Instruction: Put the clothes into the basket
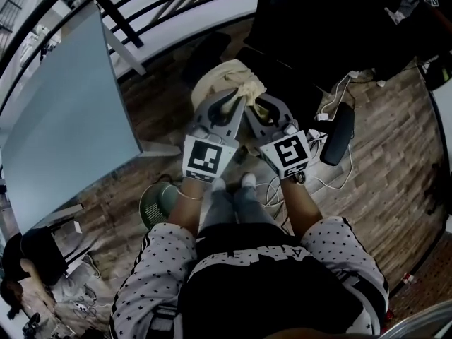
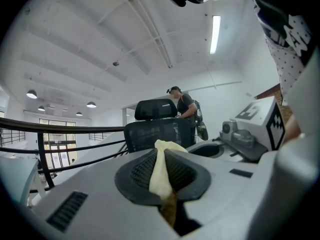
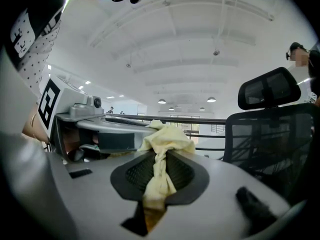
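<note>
A pale yellow garment (image 1: pixel 224 82) hangs bunched in front of me, held up off the floor by both grippers side by side. My left gripper (image 1: pixel 233 103) is shut on one fold of the garment (image 2: pixel 160 170), which runs between its dark pads. Close beside it, my right gripper (image 1: pixel 256 108) is shut on another bunched part of the garment (image 3: pixel 164 149). A green basket (image 1: pixel 157 202) stands on the wooden floor by my left foot, below and behind the grippers.
A pale blue table (image 1: pixel 70 119) stands at the left. A black mesh office chair (image 1: pixel 304 41) is right ahead of the grippers, with a railing (image 2: pixel 60 136) behind it. Cables and a black object (image 1: pixel 339 133) lie on the floor at right. A person (image 2: pixel 186 106) stands beyond the chair.
</note>
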Tool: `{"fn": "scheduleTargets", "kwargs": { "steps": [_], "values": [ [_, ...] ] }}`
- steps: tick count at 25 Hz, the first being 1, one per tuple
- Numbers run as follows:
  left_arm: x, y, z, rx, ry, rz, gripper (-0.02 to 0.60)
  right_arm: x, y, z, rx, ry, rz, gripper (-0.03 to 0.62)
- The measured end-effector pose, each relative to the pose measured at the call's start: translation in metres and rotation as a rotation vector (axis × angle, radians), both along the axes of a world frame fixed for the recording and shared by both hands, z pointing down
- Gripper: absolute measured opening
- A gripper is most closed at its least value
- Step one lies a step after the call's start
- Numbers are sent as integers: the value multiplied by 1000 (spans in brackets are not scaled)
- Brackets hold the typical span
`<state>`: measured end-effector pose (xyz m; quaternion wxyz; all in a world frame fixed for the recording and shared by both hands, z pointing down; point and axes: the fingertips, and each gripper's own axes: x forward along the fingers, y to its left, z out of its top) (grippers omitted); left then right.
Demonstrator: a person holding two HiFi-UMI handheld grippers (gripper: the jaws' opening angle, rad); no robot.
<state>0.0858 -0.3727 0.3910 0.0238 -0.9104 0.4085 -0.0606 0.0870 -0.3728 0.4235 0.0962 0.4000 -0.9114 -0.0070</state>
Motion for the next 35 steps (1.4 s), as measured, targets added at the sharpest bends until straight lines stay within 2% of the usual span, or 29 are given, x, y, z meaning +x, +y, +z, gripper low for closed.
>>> {"fn": "scheduleTargets", "kwargs": {
  "steps": [4,9,22,35],
  "values": [
    [-2,3,-14,8,-8,-15,40,-2,3,-14,11,-12,-2,64],
    [-4,7,-31,15,23,-50,40,-5,5,-31,32,-17,-10,64],
    [-11,18,-68,69,0,-106,40,-10,12,-64,86,-14,-51,63],
    [-16,18,-101,115,-13,-191,40,-17,11,-99,137,-29,-156,63]
  ]
}}
